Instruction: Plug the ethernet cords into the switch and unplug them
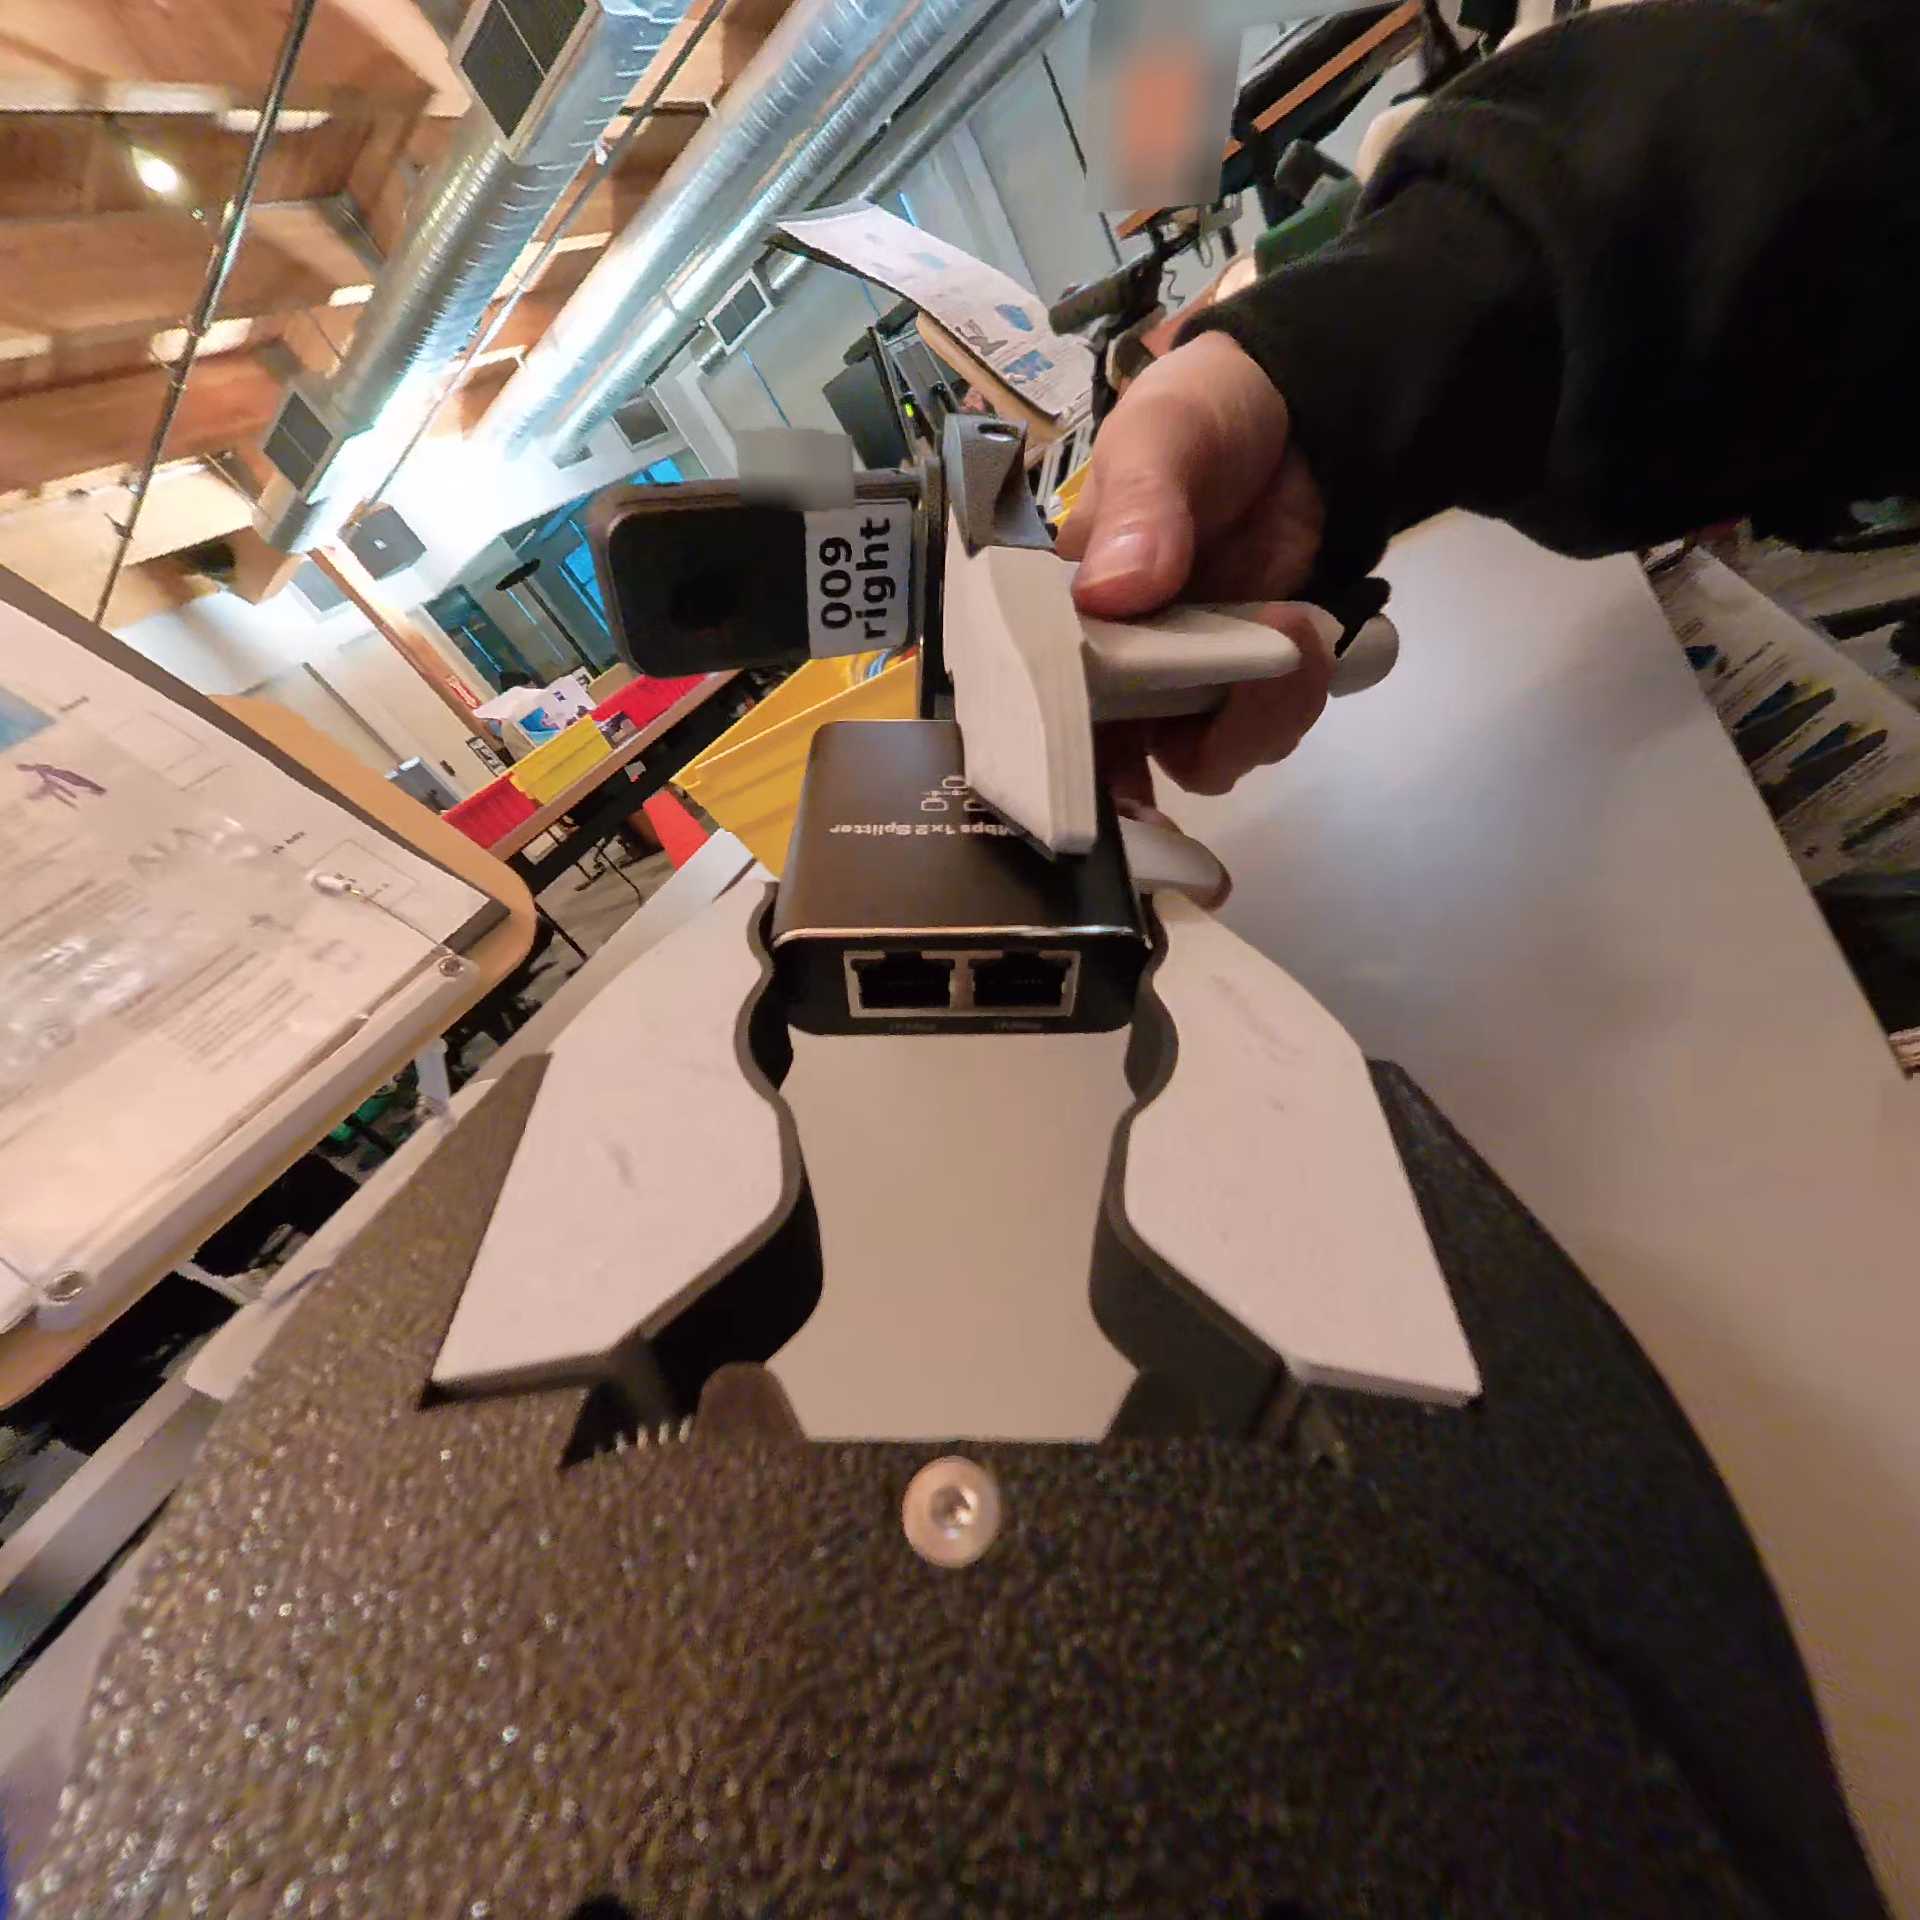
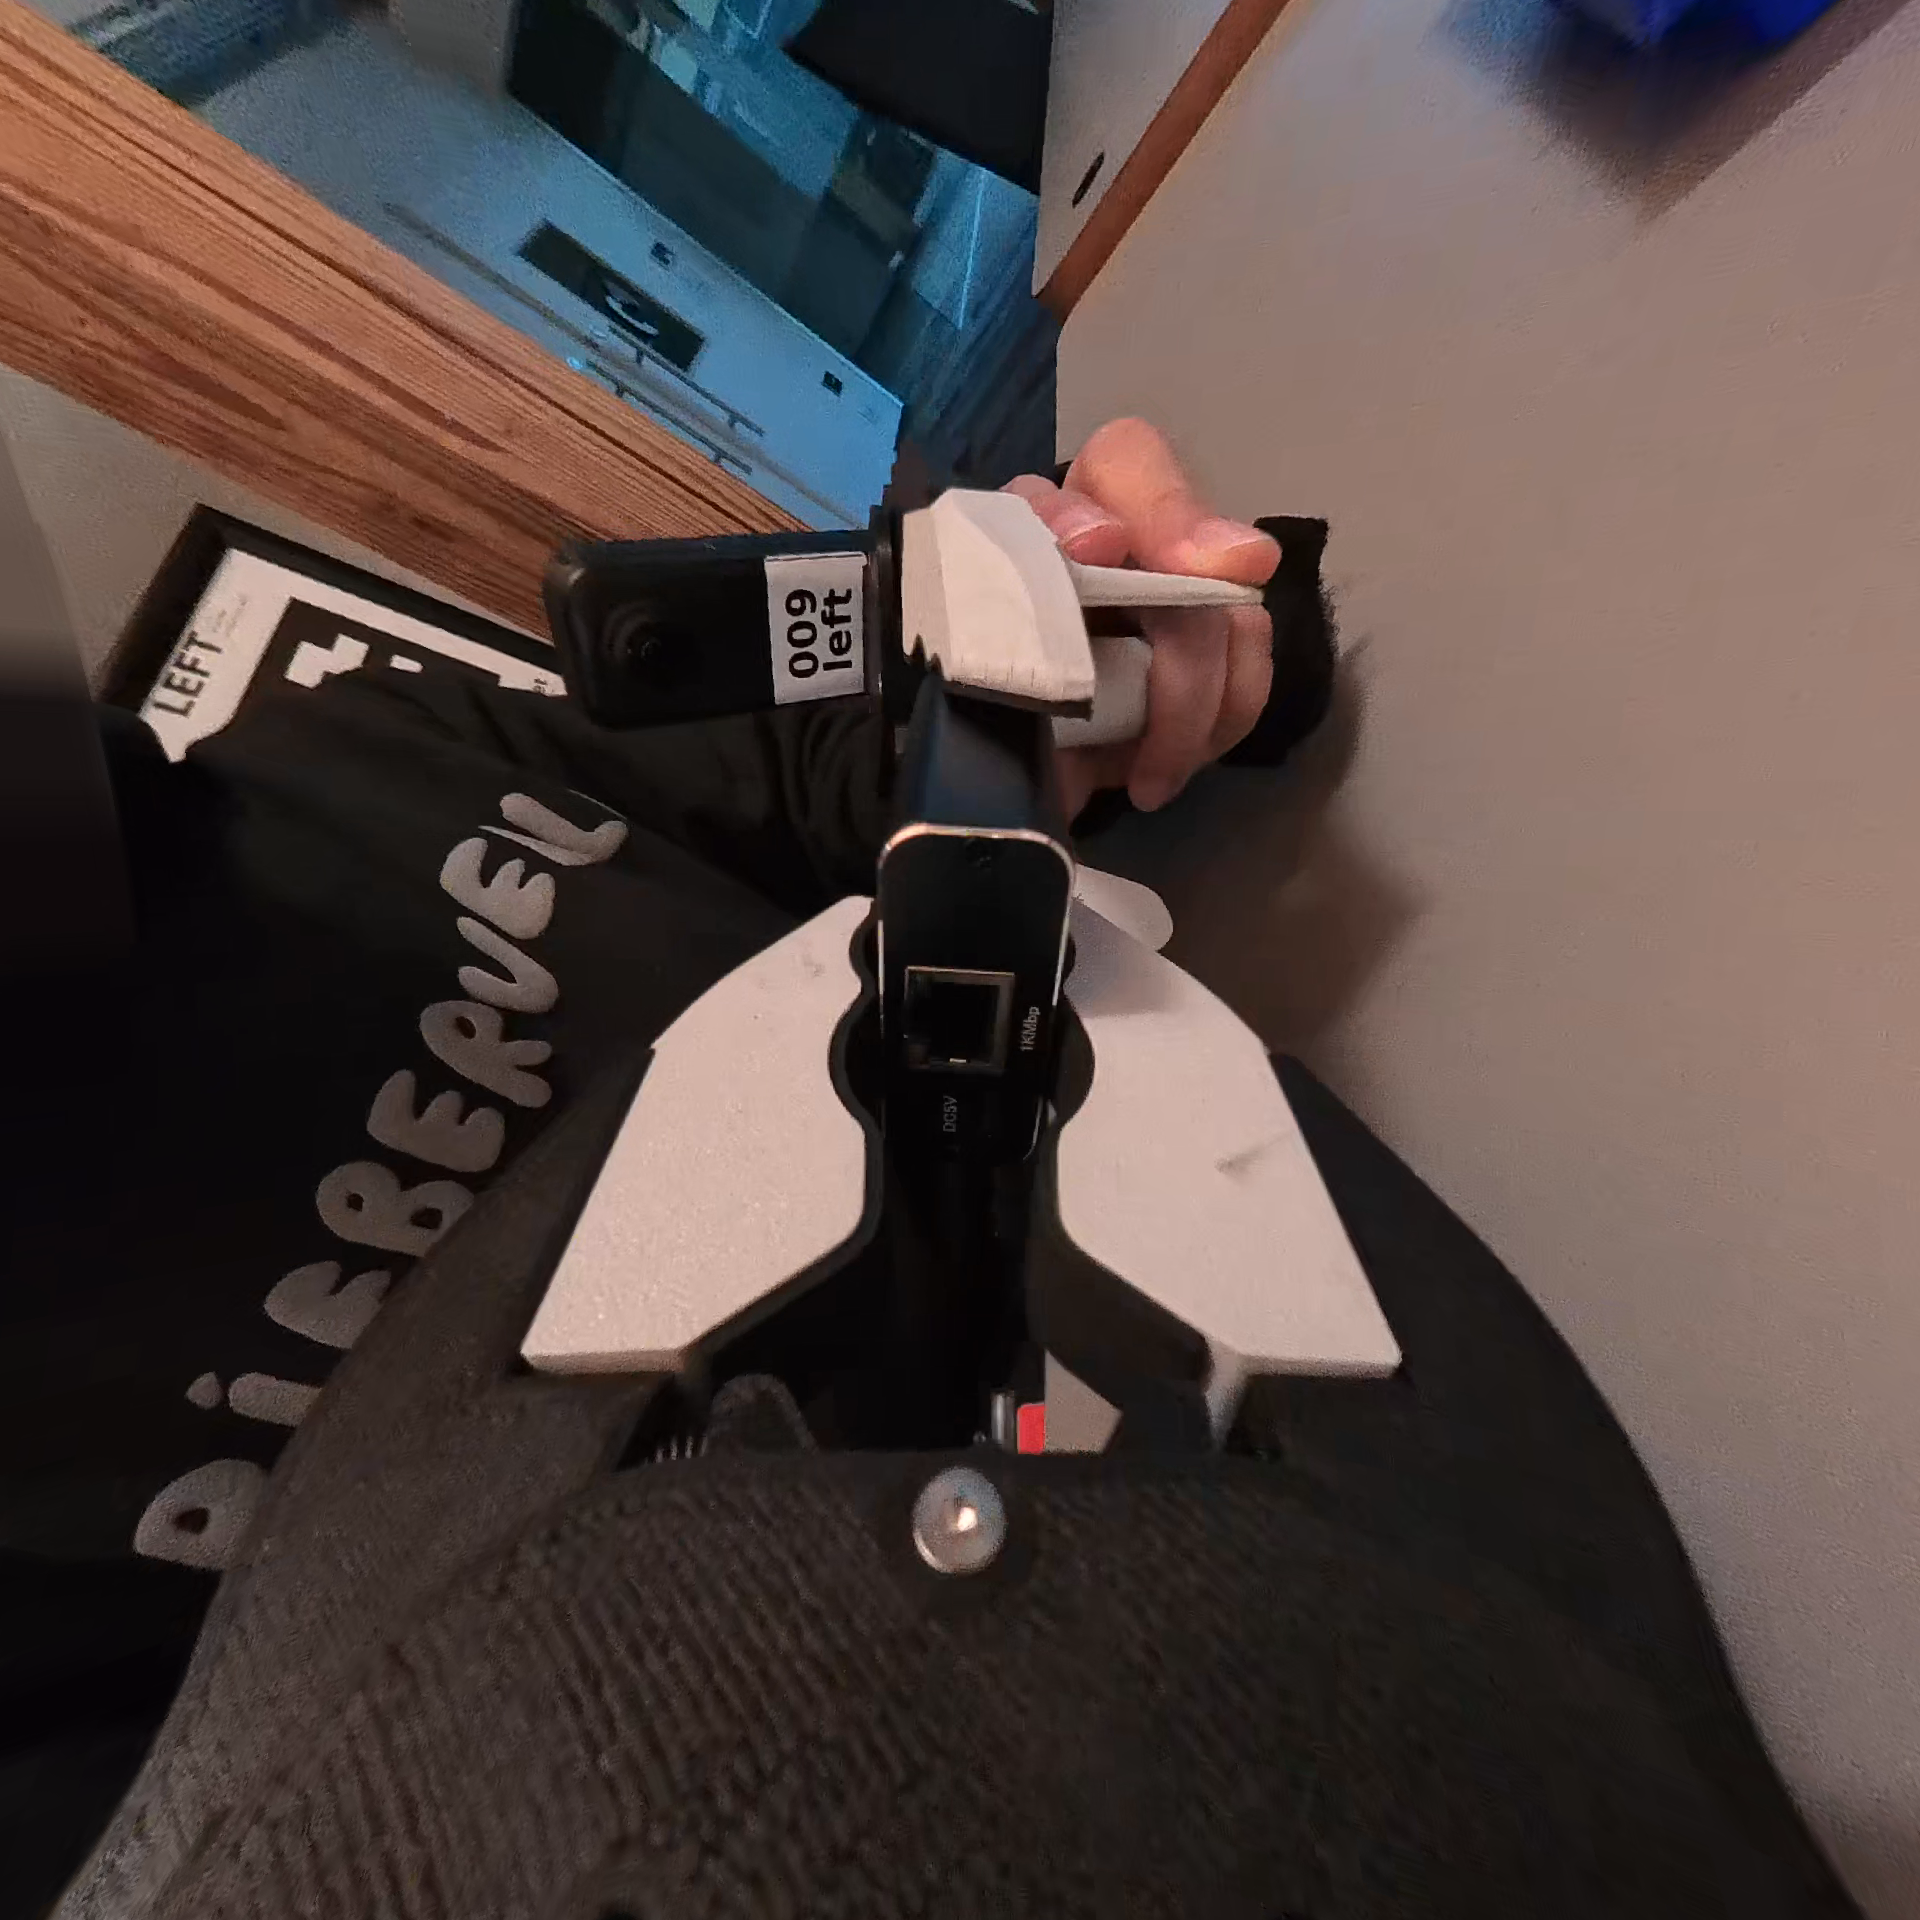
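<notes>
So, in the left wrist view, your left gripper [image 1: 961, 977] holds the switch [image 1: 951, 883], a small black box. Its two grey fingers [image 1: 665, 1122] press on the left and right sides of the box, so the jaws are pinching it at the near end. The face with two empty ports [image 1: 961, 982] looks straight toward the camera. No cord is in either port. The switch is lifted above the white desk [image 1: 1507, 1039], not lying on it. On the far end of the switch you see the right gripper [image 1: 1023, 748], with one grey finger lying over the top face and the other showing under the right side. Your right hand [image 1: 1195, 582] grips its handle, and a black sleeve [image 1: 1610, 260] comes from the upper right corner. A small black camera [image 1: 727, 587] with a white label sits on that gripper. A board with printed sheets [image 1: 208, 883] stands at the left edge.

Now, in the right wrist view, your right gripper [image 2: 971, 1039] pinches the same switch [image 2: 971, 935] from the opposite end, with its fingers [image 2: 727, 1122] pressed on both sides of the box. This end shows one single empty port [image 2: 956, 1013]. Behind the switch, the left gripper [image 2: 987, 779] holds the far end, with your left hand [image 2: 1174, 623] on the handle. The desk [image 2: 1558, 727] fills the right side. A black garment with pale letters [image 2: 364, 1039] fills the left side.
</notes>
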`<action>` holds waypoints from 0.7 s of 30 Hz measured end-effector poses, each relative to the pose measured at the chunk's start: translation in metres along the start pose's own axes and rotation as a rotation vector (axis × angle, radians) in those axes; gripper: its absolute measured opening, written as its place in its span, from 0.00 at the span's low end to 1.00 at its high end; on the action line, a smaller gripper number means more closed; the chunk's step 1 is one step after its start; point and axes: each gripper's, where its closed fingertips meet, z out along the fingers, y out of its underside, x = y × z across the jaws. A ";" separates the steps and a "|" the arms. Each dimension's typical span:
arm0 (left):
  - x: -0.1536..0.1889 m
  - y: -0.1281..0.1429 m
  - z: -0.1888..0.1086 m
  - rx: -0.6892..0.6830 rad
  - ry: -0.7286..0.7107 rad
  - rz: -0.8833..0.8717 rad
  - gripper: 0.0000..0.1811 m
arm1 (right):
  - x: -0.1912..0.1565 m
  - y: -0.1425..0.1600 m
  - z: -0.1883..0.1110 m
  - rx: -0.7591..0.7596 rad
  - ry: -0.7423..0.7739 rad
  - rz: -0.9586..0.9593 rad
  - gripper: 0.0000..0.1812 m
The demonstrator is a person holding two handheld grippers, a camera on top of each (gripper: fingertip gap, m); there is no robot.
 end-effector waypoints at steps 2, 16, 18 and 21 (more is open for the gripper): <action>-0.002 0.000 0.000 0.011 -0.018 0.009 0.34 | 0.002 -0.002 0.000 -0.013 0.020 -0.020 0.15; -0.016 -0.004 -0.006 0.139 -0.078 -0.178 0.42 | 0.083 -0.102 -0.354 -0.123 1.508 -0.303 0.14; -0.019 -0.005 -0.008 0.155 -0.091 -0.191 0.41 | 0.099 -0.105 -0.417 -0.224 1.719 -0.264 0.14; -0.020 -0.007 -0.011 0.180 -0.109 -0.183 0.35 | 0.131 -0.091 -0.459 -0.450 1.807 -0.195 0.14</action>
